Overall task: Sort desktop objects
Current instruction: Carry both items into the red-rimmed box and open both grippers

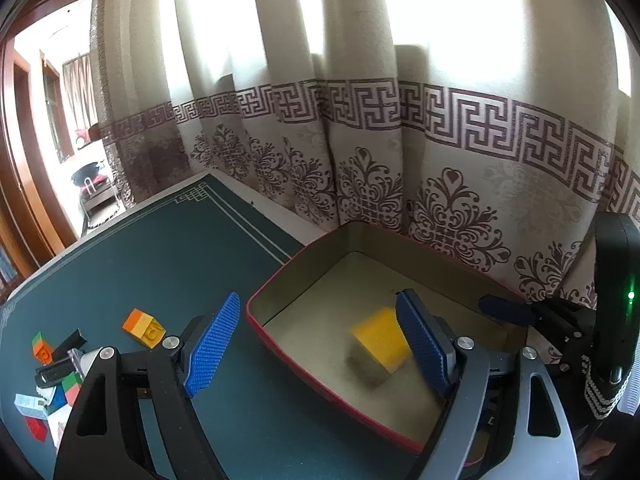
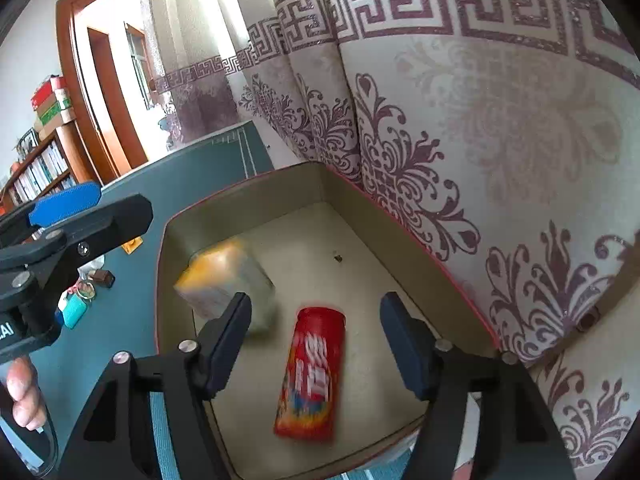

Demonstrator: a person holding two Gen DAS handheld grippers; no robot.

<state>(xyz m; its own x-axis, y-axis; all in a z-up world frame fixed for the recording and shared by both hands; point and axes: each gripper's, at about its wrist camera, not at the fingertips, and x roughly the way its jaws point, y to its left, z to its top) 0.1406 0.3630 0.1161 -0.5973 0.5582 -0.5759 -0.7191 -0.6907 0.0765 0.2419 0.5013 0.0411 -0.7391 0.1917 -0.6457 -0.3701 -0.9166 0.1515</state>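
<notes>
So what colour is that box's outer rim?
Red, on the box; clearest in the left wrist view.

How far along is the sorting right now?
Done: a yellow block and a red packet are in the red-rimmed box. In hand: nothing; both grippers' jaws stand open. Left: the orange block and a pile of small items on the green mat.

Your yellow block (image 1: 380,336) is smeared by blur in both views, and the left gripper's right finger (image 1: 424,344) covers its edge. The print on the red packet (image 2: 314,372) is too blurred to read. The small clutter (image 1: 48,380) on the desk (image 1: 160,248) runs off the left wrist picture's edge, partly behind the gripper frame.
</notes>
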